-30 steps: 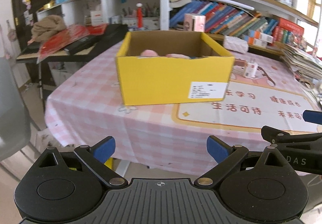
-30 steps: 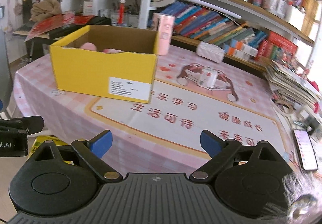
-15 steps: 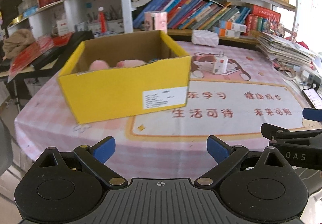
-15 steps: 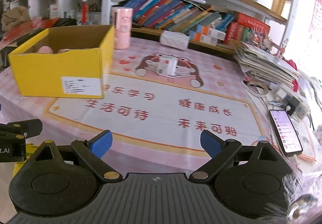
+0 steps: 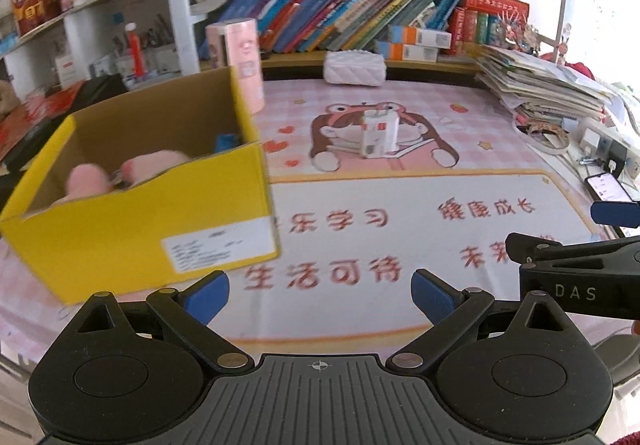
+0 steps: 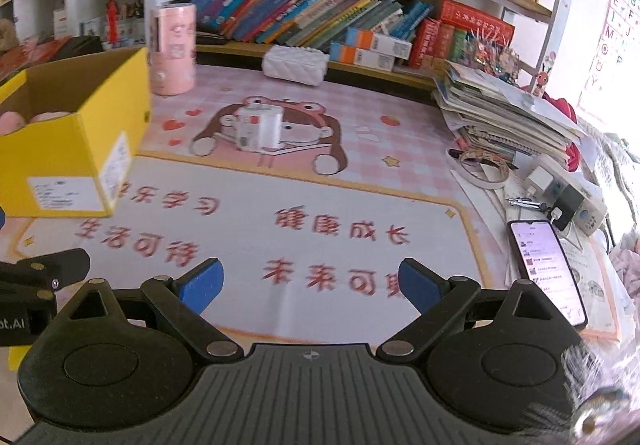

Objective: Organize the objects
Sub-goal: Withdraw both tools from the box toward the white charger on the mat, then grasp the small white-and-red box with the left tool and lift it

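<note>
A yellow cardboard box stands open at the left of the table, with pink plush items and something blue inside; it also shows in the right wrist view. A small white box lies on the cartoon mat at mid table, also seen in the right wrist view. A pink cylinder stands behind the yellow box. My left gripper is open and empty above the near table edge. My right gripper is open and empty, to its right.
A white quilted pouch lies by the bookshelf. A stack of papers and books sits at the right, with a phone, chargers and a tape roll near the right edge.
Both grippers have swung to the right and come in over the table. The yellow box has slid to the left of both views and the white box has come to the centre.
</note>
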Demonstrator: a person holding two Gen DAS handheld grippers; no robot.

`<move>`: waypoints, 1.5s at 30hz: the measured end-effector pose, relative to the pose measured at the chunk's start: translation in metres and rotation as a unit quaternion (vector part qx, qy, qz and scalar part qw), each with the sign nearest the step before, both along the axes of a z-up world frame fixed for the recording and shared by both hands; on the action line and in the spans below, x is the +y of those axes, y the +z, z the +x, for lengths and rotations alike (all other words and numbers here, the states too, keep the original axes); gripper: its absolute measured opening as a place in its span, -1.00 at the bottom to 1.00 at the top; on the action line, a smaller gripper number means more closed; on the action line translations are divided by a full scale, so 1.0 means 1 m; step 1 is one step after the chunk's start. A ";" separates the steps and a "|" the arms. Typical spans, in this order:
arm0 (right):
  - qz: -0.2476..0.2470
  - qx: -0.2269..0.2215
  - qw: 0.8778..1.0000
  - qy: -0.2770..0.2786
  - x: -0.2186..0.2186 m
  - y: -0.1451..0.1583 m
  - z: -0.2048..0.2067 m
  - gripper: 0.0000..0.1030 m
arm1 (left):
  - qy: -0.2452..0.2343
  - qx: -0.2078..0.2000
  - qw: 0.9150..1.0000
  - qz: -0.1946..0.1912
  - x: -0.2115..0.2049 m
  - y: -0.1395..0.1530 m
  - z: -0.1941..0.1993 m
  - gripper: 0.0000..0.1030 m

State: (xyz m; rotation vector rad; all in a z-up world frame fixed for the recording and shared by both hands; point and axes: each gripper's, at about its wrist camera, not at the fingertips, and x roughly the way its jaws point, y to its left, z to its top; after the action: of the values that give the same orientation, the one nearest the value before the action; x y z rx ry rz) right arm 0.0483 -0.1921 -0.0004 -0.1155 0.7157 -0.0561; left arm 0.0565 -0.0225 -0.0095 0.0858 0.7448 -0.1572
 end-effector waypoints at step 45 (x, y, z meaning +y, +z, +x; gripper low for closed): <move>0.066 0.000 0.997 0.048 -0.109 -0.006 0.160 0.24 | 0.051 -0.011 0.998 0.025 -0.109 -0.042 0.196 0.29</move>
State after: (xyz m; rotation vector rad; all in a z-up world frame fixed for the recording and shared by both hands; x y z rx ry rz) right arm 0.2082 -0.3015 -0.0060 -0.0233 0.7110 0.0832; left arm 0.2529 -0.1319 -0.0510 0.0973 0.7290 -0.0409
